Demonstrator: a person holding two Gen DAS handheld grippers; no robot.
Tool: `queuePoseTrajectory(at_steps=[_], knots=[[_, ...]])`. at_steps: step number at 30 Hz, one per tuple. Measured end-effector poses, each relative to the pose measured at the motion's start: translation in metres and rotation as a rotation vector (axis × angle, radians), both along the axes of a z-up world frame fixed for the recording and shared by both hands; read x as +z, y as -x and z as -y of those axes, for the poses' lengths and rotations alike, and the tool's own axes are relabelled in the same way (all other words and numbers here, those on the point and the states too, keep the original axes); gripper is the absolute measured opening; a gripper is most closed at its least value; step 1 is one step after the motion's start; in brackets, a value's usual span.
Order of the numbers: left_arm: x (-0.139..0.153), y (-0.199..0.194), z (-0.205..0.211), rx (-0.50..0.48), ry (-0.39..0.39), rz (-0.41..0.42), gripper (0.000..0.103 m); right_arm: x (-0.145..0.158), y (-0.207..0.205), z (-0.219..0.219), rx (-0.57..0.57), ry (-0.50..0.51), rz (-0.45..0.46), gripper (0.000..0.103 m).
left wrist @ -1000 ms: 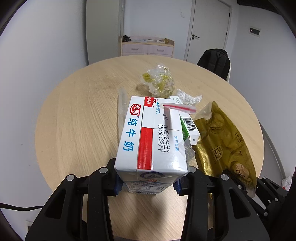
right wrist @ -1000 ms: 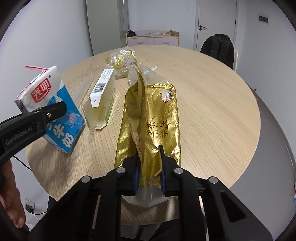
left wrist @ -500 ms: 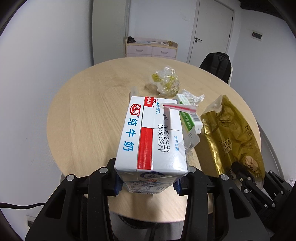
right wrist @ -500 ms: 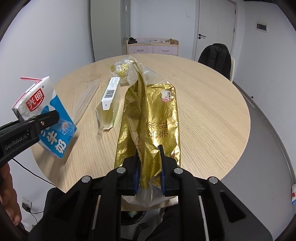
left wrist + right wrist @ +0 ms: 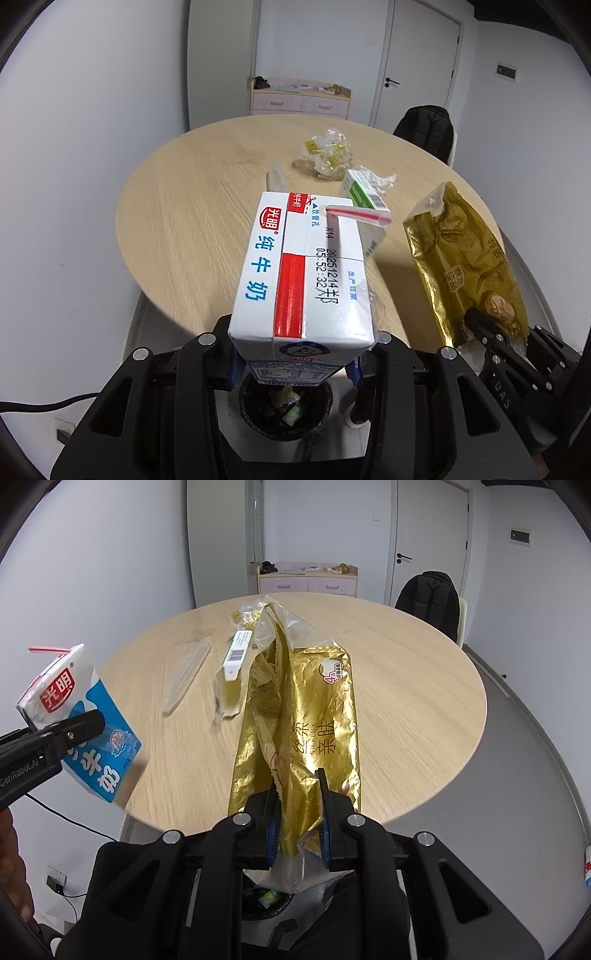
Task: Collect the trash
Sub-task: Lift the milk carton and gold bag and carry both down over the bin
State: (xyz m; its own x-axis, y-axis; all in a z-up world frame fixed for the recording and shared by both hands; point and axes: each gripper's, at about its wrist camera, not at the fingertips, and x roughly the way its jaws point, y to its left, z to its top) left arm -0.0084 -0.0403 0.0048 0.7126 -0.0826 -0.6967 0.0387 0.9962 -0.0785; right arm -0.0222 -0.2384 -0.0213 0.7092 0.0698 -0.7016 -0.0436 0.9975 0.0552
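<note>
My left gripper (image 5: 295, 365) pinches the stiff, light white-and-blue milk carton (image 5: 301, 273) at its base; my right gripper (image 5: 297, 821) clamps the limp, crinkly gold foil wrapper (image 5: 299, 731) low, likely slippery.

The bin (image 5: 286, 410) at the lower centre is half hidden by the milk carton (image 5: 301, 273); its contents are too small to be identified.

Even, cool indoor light fills both views, with soft shadows on the round pale wood counter (image 5: 192, 206). Its grain smears with motion blur. Fisheye bending curves the white walls, and black vignette rims every corner.
</note>
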Motion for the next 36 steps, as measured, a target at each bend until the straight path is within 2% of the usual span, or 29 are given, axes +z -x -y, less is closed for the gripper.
queuePoseTrajectory(at_steps=[16,36], knots=[[-0.022,0.060,-0.004,-0.037,0.005,0.014,0.040,0.001,0.054,-0.011,0.018,0.014,0.031,0.016],[-0.081,0.092,-0.019,-0.001,-0.003,-0.048,0.040,-0.036,0.104,-0.030,0.054,0.029,-0.019,0.016]])
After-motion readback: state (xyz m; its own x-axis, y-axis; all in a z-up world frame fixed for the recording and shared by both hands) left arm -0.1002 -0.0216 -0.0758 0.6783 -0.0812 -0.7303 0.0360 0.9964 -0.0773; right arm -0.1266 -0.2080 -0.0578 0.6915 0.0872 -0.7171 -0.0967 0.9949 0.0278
